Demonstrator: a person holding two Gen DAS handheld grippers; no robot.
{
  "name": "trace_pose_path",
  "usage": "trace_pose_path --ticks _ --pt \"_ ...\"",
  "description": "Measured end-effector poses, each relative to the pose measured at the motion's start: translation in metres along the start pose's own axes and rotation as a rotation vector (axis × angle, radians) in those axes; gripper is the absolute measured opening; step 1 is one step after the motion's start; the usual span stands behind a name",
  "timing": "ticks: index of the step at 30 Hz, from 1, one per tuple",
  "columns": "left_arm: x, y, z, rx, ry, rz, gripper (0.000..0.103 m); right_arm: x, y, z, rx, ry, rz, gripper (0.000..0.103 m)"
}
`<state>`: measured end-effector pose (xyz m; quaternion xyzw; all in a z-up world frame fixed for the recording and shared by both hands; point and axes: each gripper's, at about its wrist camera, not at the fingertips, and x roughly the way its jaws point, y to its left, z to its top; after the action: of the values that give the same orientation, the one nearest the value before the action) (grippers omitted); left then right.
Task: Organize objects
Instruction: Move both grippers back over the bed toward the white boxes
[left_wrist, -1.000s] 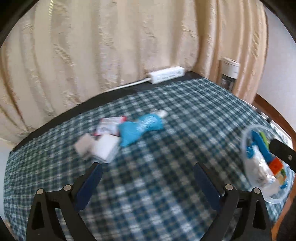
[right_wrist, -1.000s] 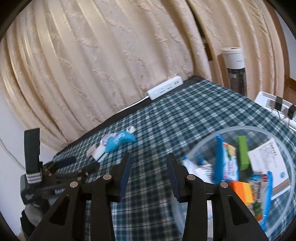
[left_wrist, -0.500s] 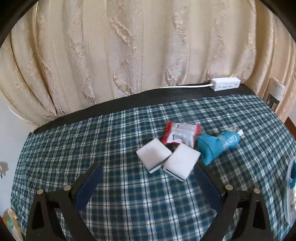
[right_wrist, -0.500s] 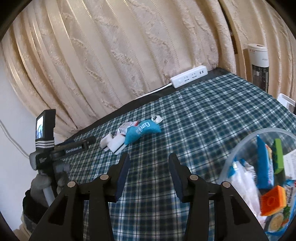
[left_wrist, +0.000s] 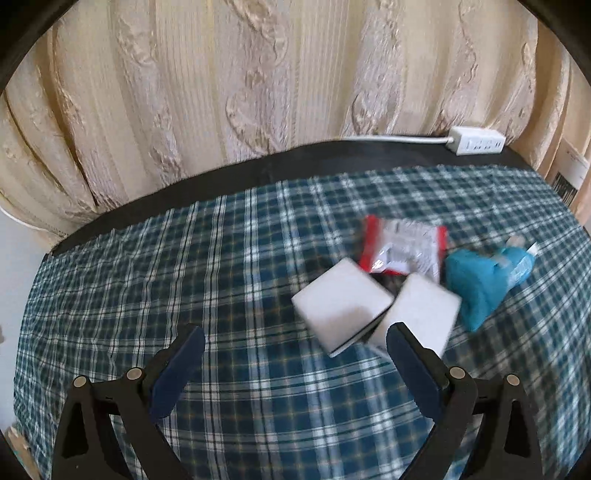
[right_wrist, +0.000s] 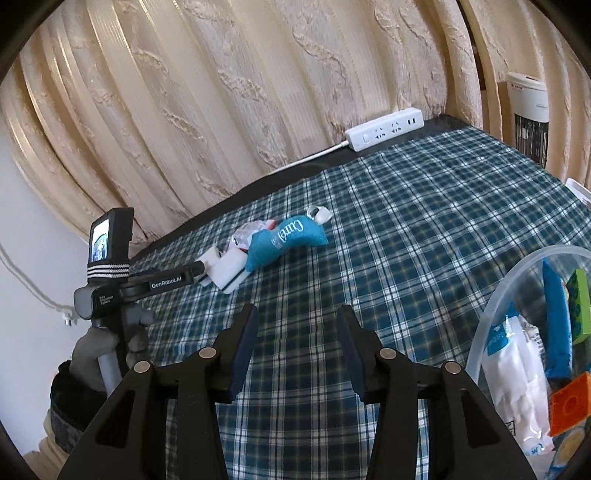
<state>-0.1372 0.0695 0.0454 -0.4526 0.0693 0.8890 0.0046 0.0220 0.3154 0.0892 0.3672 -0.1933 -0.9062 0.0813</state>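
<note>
Two white sponge blocks (left_wrist: 341, 307) (left_wrist: 421, 312) lie side by side on the blue plaid cloth (left_wrist: 184, 266). A red and silver snack packet (left_wrist: 402, 249) lies behind them and a teal Curel pouch (left_wrist: 480, 282) to their right. My left gripper (left_wrist: 295, 347) is wide open and empty, just in front of the blocks. In the right wrist view the pouch (right_wrist: 286, 238), the blocks (right_wrist: 229, 271) and the left gripper (right_wrist: 162, 282) show at mid left. My right gripper (right_wrist: 297, 328) is open and empty above the cloth. A clear bowl (right_wrist: 491, 306) with several items is at the right.
A white power strip (left_wrist: 476, 145) (right_wrist: 384, 129) lies on the dark table edge by the cream curtain (left_wrist: 258, 74). A white cylindrical appliance (right_wrist: 528, 114) stands at the far right. Bare plaid cloth stretches left of the blocks.
My left gripper swung left from the bowl and moved closer to the white blocks. My right gripper turned left away from the bowl; both stayed open.
</note>
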Motion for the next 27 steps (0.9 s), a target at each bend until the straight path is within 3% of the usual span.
trace_pose_path --ticks 10,21,27 --pt "0.021 0.000 -0.001 0.045 0.018 0.011 0.101 0.019 0.009 -0.003 -0.013 0.040 0.004 0.046" --pt "0.031 0.001 0.008 0.047 0.001 -0.035 0.100 0.033 0.021 -0.005 -0.034 0.077 -0.018 0.046" --pt "0.027 -0.002 0.002 0.060 -0.011 -0.089 0.073 0.049 0.029 -0.002 -0.038 0.103 -0.022 0.046"
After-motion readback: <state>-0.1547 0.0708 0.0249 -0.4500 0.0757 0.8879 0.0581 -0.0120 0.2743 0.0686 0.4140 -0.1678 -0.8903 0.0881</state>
